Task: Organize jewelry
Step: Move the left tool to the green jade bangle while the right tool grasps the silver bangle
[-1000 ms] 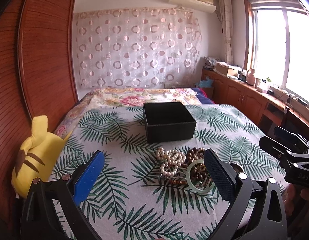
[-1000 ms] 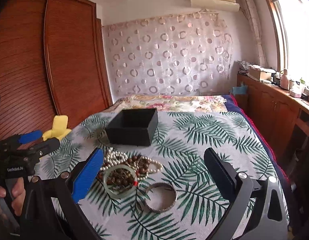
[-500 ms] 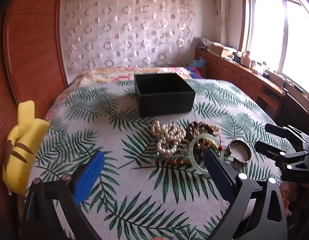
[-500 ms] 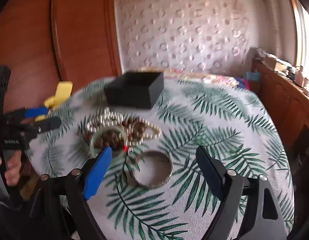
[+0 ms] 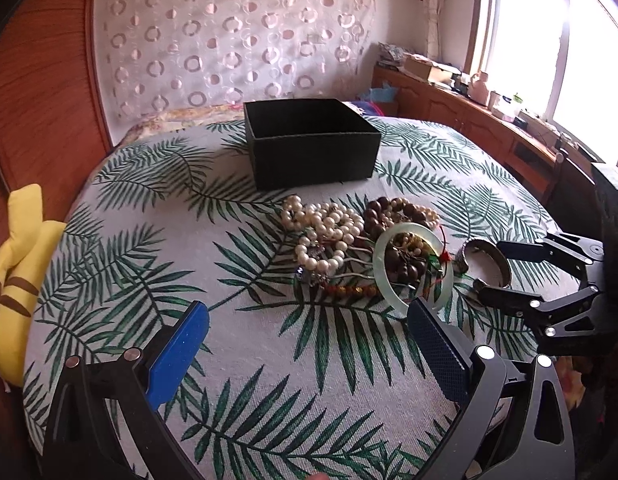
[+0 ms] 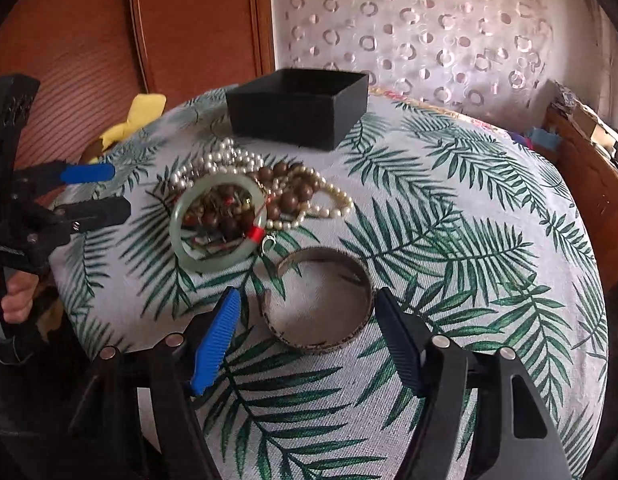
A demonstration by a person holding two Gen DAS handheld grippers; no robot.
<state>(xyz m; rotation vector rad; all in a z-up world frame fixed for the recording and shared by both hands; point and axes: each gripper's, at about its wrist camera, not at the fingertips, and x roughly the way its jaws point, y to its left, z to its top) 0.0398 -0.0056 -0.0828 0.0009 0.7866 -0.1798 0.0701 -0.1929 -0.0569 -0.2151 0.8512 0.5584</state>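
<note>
A pile of jewelry lies on a leaf-print cloth (image 5: 269,360): pearl strands (image 5: 325,232), brown bead strings (image 5: 393,210), a pale green jade bangle (image 5: 413,268) (image 6: 217,222) and a metal cuff bracelet (image 5: 489,258) (image 6: 319,308). An open black box (image 5: 313,148) (image 6: 299,106) stands just behind the pile. My right gripper (image 6: 307,318) is open, low over the cloth, its fingers on either side of the metal cuff without touching it. My left gripper (image 5: 309,320) is open and empty, just in front of the pile.
A yellow plush toy (image 5: 17,280) lies at the cloth's left edge by a wooden wardrobe (image 5: 37,80). A wooden counter with small items (image 5: 489,120) runs under the window at the right. A patterned curtain (image 5: 237,40) hangs behind.
Both grippers have moved forward and down toward the jewelry. The right gripper has come around the metal cuff and its jaws have narrowed somewhat.
</note>
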